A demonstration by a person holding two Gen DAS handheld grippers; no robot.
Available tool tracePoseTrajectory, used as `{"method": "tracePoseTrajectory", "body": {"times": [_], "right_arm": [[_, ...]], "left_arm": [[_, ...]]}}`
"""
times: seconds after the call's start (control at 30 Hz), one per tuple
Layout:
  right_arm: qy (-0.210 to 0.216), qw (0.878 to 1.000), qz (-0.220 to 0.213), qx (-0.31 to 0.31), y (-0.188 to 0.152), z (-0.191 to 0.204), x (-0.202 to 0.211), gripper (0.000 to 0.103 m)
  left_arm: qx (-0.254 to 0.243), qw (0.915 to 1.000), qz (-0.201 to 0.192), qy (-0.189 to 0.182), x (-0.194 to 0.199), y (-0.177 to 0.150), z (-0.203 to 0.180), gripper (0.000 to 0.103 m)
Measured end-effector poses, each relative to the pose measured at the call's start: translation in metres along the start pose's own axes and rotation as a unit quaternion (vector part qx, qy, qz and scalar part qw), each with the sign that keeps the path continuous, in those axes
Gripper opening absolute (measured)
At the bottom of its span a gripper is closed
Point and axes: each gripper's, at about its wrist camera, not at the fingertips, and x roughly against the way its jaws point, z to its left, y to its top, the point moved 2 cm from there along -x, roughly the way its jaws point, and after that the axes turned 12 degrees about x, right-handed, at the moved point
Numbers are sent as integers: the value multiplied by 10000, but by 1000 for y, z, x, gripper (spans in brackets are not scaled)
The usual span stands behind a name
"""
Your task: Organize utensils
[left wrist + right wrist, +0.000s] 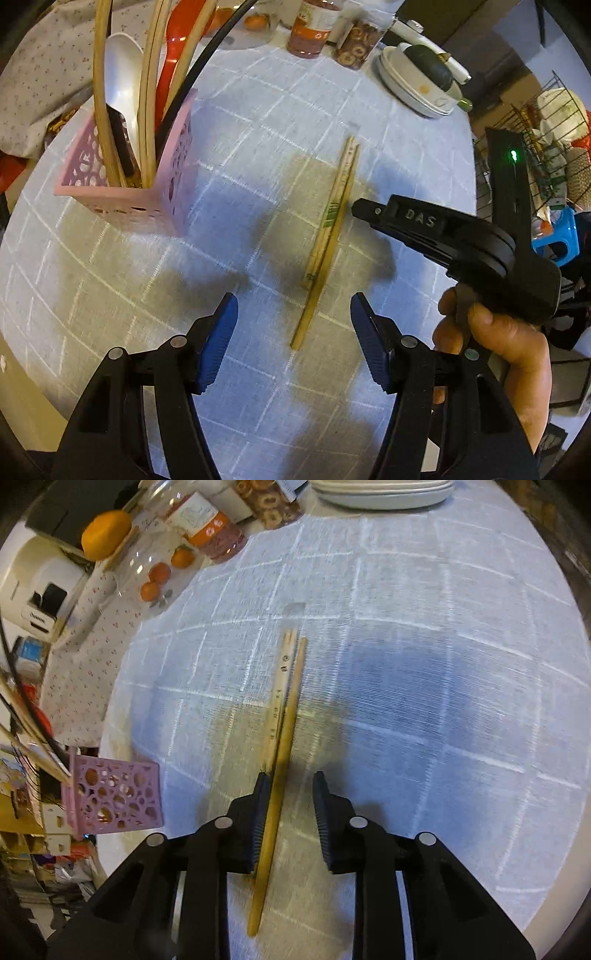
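Two chopsticks [327, 240] lie side by side in the middle of the left wrist view, on the surface [258, 110] with its pale blue checked cloth. One is pale with green marks, the other is plain and darker, and they touch along their length. The left gripper [293, 339] is at the bottom of the frame with its blue-padded fingers [218, 343] released and wide apart; the near end of the darker chopstick lies between them, touching neither. At the upper left stands a pink perforated holder [147, 177], already carrying wooden sticks, a white spoon [120, 70] and a red utensil [177, 48]. At the right, a hand [491, 350] holds the right gripper [424, 225], which points toward the chopsticks; from this side I cannot tell how its fingers stand. A stack of white plates [413, 81] is at the upper right.

In the right wrist view, the chopsticks [284, 716] run from the centre down to the bottom. The right gripper [290, 797] has its fingers [325, 823] released; the left one lies against the darker chopstick, the right one is apart from it. The pink holder [118, 797] is at the lower left, well apart. Jars [210, 528] and small oranges [159, 572] stand at the upper left.
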Motion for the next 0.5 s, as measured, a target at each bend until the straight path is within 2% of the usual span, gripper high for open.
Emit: {"method": "tracePoseTrajectory", "body": {"times": [0.13,0.17,0.33,0.5], "right_arm": [[-128,9999,-26,83,8,7,-5,17],[-157,9997,-3,164,10,10,-8,12],[-462,9971,173,572,10,24,-11,10],[-444,9983,1,364,10,3,21,7]], "left_arm": [[31,10000,2,26,-2,3,2,60],[49,10000,21,26,-3,4,3,59],[102,9999,41,51,-8,5,6,55],[51,10000,34,14,-10,5,3,54]]}}
